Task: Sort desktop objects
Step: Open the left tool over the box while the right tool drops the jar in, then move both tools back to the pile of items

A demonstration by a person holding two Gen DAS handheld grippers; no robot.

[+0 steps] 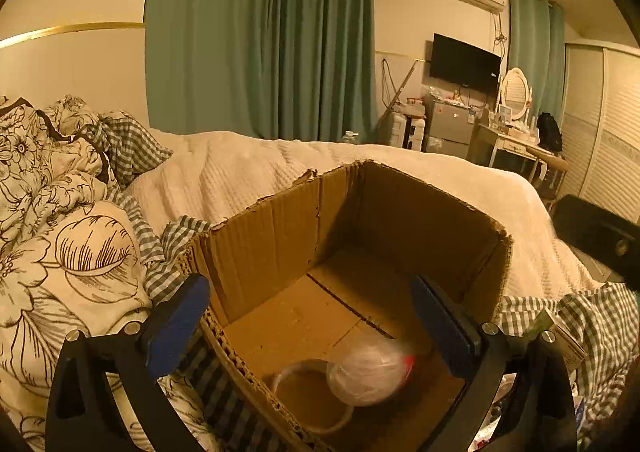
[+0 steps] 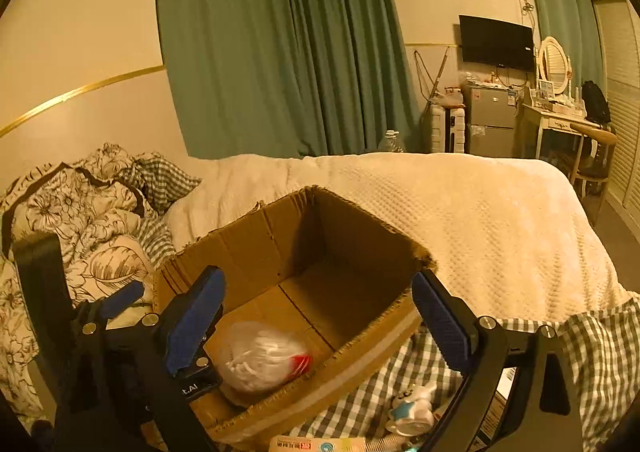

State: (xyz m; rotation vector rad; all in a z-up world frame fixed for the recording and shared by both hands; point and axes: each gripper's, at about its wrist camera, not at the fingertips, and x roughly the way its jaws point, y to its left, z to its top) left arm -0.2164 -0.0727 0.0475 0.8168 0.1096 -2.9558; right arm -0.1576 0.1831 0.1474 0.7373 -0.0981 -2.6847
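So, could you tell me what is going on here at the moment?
A person with a two-finger tool in each hand is sorting loose things into a cardboard box on a bed. The left tool hangs open over the box, where a clear plastic bag with a red patch looks blurred, perhaps just dropped. The right tool is open and empty too. A small white and blue toy lies outside on the checked cloth.

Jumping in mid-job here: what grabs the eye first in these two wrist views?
The open cardboard box on the bed dominates both views, with a clear plastic bag of white stuff and a red patch lying in its near corner. The left gripper hangs open over the box; the right gripper is open too. On the checked sheet beside the box sits a small white and blue toy.
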